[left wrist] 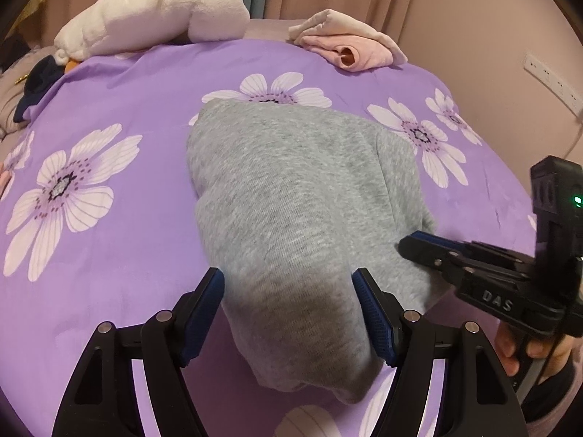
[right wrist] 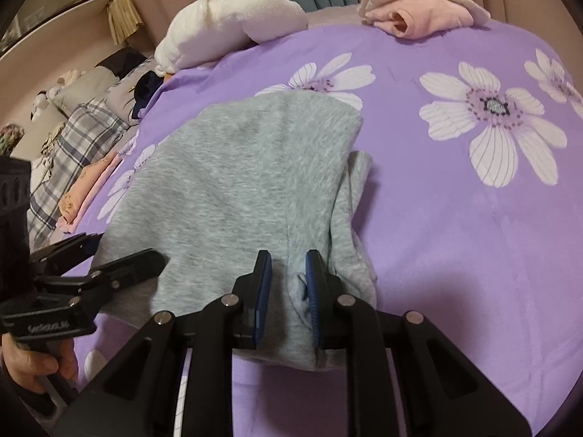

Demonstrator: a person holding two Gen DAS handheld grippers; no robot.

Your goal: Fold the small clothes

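A small grey knit garment lies partly folded on the purple flowered bedspread; it also shows in the right wrist view. My left gripper is open, its blue pads astride the garment's near end. My right gripper has its jaws narrowly apart around a raised fold at the garment's near right edge; whether they pinch it is unclear. The right gripper also shows in the left wrist view at the garment's right edge. The left gripper shows in the right wrist view at the garment's left edge.
A white plush toy lies at the far edge of the bed. A pile of pink and cream clothes sits at the far right. Plaid bedding and folded pink clothes lie off the left side. A wall with sockets stands to the right.
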